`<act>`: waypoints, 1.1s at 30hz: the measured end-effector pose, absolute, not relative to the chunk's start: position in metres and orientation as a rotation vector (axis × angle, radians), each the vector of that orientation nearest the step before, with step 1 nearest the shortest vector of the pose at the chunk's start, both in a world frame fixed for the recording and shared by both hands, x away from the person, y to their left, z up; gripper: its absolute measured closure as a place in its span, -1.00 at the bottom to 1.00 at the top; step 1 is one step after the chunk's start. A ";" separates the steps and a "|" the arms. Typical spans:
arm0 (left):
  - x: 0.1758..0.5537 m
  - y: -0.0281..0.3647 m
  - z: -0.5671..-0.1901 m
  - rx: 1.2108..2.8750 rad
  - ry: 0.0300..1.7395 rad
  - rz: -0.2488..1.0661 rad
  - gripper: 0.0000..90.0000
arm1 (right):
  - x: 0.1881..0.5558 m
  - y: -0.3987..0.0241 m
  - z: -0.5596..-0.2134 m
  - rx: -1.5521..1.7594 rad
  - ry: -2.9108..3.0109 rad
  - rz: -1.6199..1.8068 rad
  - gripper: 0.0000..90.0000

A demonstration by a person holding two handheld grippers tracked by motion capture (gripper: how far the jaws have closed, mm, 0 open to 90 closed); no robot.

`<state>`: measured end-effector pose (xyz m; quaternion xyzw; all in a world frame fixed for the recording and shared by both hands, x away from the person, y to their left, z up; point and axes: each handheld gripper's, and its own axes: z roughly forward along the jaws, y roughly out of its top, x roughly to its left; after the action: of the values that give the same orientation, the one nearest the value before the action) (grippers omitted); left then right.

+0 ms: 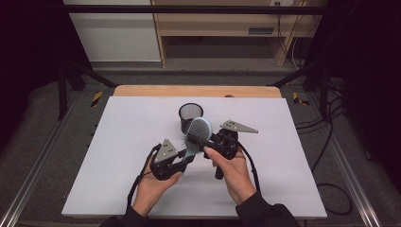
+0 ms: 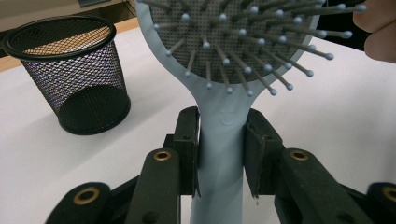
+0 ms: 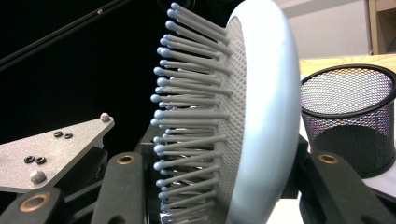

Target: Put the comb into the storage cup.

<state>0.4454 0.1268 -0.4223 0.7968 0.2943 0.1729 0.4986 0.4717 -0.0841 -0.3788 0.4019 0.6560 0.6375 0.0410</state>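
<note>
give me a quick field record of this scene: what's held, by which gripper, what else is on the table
item in hand: pale blue hairbrush, lifted off the table
left gripper: shut on the hairbrush handle
right gripper: jaws either side of the brush head, bristle side and back
bristles: grey pins with blue tips
other item: black mesh cup, upright, empty, just beyond the brush
surface: white table

No writing, label or brand can be read anywhere in these views. No numbers or signs are legible either.
</note>
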 end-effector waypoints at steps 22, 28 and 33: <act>0.445 0.126 -0.422 1.913 0.699 0.439 0.53 | 0.472 -0.086 -0.378 1.255 1.995 1.965 0.13; 0.444 0.126 -0.421 1.892 0.701 0.439 0.45 | 0.473 -0.088 -0.377 1.268 1.986 1.980 0.13; 0.443 0.126 -0.419 1.867 0.691 0.450 0.30 | 0.473 -0.088 -0.376 1.267 1.981 1.987 0.13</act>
<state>0.4432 0.1259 -0.4189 0.7798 0.2887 0.1879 0.5227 0.4729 -0.0880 -0.3765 0.4112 0.6432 0.6451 0.0313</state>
